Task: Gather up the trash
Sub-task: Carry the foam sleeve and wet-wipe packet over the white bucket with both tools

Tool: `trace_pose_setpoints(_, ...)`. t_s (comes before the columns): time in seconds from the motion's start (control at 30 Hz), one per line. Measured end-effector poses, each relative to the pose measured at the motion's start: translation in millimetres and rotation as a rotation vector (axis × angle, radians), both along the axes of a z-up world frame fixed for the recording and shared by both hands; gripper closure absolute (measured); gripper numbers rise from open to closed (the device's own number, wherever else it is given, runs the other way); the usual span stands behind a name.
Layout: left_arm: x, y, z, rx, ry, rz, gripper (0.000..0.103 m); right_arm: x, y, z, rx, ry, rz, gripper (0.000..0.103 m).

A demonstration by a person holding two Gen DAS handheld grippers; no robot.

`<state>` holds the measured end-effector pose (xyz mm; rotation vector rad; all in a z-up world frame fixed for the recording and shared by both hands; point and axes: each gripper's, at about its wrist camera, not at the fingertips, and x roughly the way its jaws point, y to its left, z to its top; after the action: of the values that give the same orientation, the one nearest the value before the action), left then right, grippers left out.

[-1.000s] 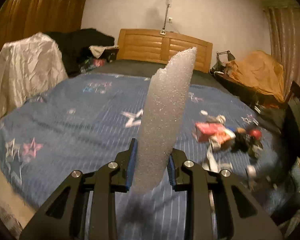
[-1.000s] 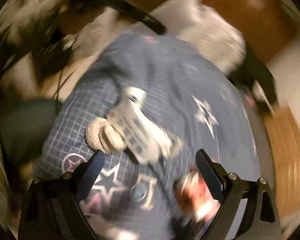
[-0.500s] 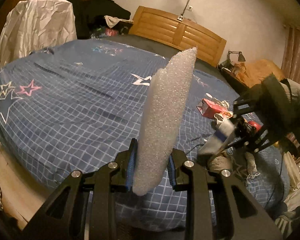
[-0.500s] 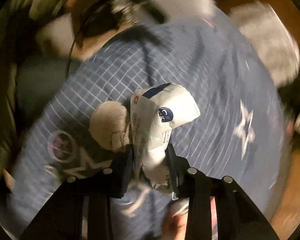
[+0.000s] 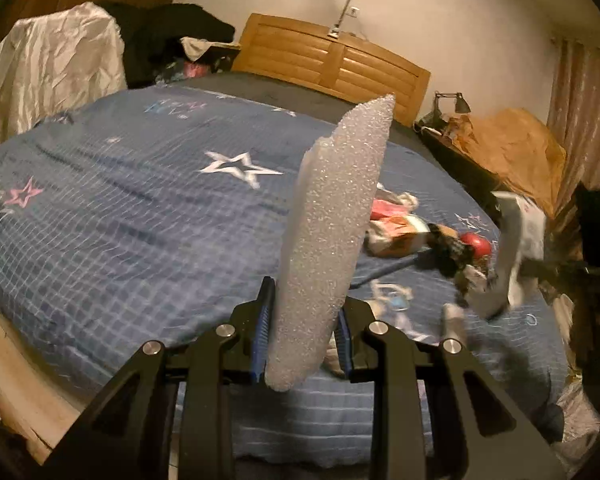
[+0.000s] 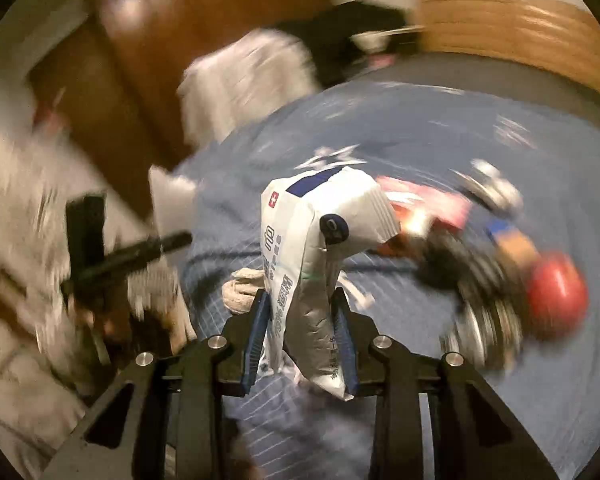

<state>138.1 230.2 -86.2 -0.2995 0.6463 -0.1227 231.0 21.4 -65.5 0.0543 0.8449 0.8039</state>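
My left gripper point(image 5: 302, 320) is shut on a tall strip of white foam point(image 5: 328, 240) that stands up between its blue pads, above the near edge of the bed. My right gripper point(image 6: 300, 332) is shut on a crumpled white packet with blue print point(image 6: 320, 248), held clear of the bedcover. In the left wrist view that packet point(image 5: 516, 248) shows as a blur at the right. More trash lies in a pile on the bed: a pink-red wrapper point(image 5: 384, 210), an orange pack point(image 5: 400, 236) and a red round thing point(image 6: 556, 292).
A blue checked bedcover with stars point(image 5: 140, 220) fills the middle. A wooden headboard point(image 5: 332, 60) stands behind it. White cloth hangs over a chair point(image 5: 52, 68) at the left, with dark clothes beside it. A cluttered side table with brown paper point(image 5: 512, 152) is at the right.
My right gripper went from wide open over the white packet to shut on it, then lifted it and rolled. The left gripper shifted along the bed, still holding the foam strip.
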Motion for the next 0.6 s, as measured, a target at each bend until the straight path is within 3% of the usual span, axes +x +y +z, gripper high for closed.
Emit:
trace_pose_setpoints(0.13, 3, -47, 14, 0.032, -0.007, -0.018, 0.077, -43, -25, -12, -0.018, -0.047, -0.188, 0.070)
trace_pose_setpoints(0.3, 8, -116, 28, 0.098, -0.006, -0.031, 0.077, -75, -41, -19, -0.071, -0.128, -0.325, 0.070)
trace_pose_setpoints(0.6, 17, -240, 72, 0.204, -0.102, -0.133, 0.077, -126, -135, 30, -0.076, -0.294, -0.540, 0.070)
